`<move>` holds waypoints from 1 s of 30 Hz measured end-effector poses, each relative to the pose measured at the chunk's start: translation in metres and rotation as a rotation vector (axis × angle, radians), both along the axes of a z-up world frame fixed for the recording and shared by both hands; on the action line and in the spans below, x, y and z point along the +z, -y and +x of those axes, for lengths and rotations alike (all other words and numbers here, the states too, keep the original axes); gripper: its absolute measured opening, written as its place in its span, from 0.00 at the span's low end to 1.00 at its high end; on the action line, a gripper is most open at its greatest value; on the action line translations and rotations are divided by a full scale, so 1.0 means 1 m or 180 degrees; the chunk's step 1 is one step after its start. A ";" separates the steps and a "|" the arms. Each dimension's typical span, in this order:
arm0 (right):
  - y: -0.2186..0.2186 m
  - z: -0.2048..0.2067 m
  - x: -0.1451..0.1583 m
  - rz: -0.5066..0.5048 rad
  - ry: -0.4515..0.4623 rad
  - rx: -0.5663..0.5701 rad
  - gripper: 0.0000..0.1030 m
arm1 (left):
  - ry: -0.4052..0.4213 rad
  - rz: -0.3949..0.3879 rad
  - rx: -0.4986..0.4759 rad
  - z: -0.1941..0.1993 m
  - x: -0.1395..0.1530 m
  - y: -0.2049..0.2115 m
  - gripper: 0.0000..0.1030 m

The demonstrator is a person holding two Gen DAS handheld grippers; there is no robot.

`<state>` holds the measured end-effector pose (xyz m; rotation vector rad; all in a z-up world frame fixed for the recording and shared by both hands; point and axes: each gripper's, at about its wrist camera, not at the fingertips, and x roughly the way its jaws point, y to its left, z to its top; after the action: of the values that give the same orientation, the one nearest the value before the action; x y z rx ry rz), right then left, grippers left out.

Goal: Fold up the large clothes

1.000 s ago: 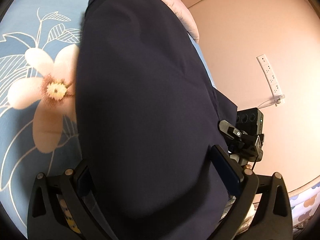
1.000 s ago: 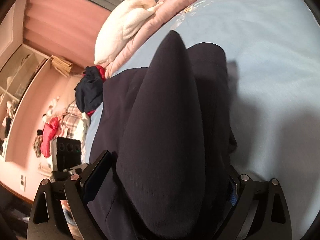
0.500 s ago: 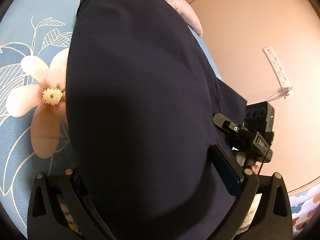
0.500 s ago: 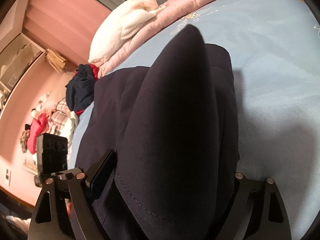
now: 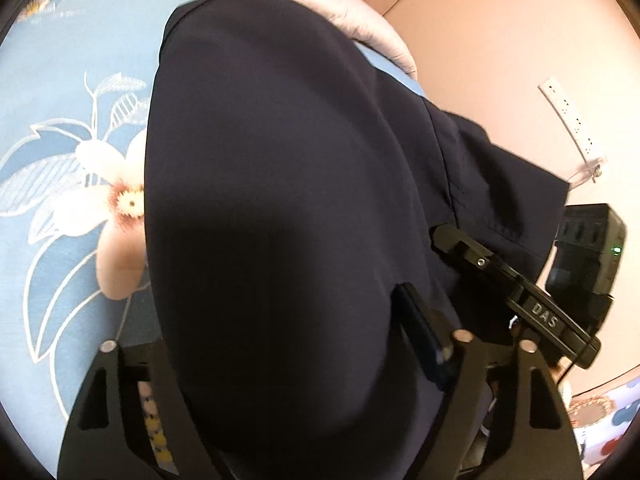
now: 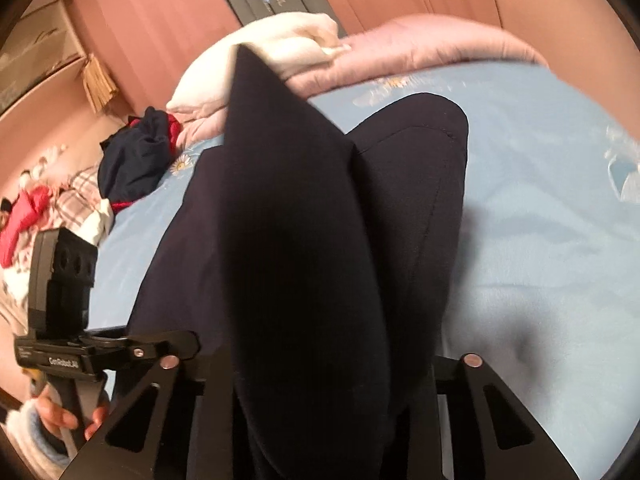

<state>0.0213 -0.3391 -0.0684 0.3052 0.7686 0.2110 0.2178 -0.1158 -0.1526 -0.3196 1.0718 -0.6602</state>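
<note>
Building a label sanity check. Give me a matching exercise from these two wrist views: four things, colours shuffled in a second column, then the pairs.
Things:
1. garment held in both grippers
2. bed sheet
3. quilt at the far end of the bed
4. power strip on the wall

Colours:
A. white
B. light blue with a flower print
C. dark navy
D. pink

Pairs: 1-C, 2-B, 3-D, 4-A
</note>
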 end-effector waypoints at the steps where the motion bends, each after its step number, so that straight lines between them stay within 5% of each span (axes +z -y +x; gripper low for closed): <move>1: -0.004 -0.002 0.004 -0.0024 0.0054 0.0025 0.29 | 0.0034 -0.0006 -0.0007 -0.002 0.002 -0.001 0.67; 5: -0.028 -0.010 0.022 -0.0207 0.0284 0.0160 0.26 | 0.0174 -0.0048 -0.0010 -0.011 0.016 -0.006 0.58; 20: -0.107 0.013 0.053 -0.0201 0.0567 0.0653 0.26 | 0.0468 -0.0022 0.0491 -0.021 0.050 -0.124 0.58; 30: -0.173 0.066 0.051 -0.0051 0.0514 0.0926 0.26 | 0.0438 0.0191 0.0830 0.021 0.046 -0.182 0.58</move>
<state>0.0873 -0.1663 -0.0170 0.1575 0.6523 0.4977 0.2392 0.0666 -0.1066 -0.3499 0.8979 -0.4100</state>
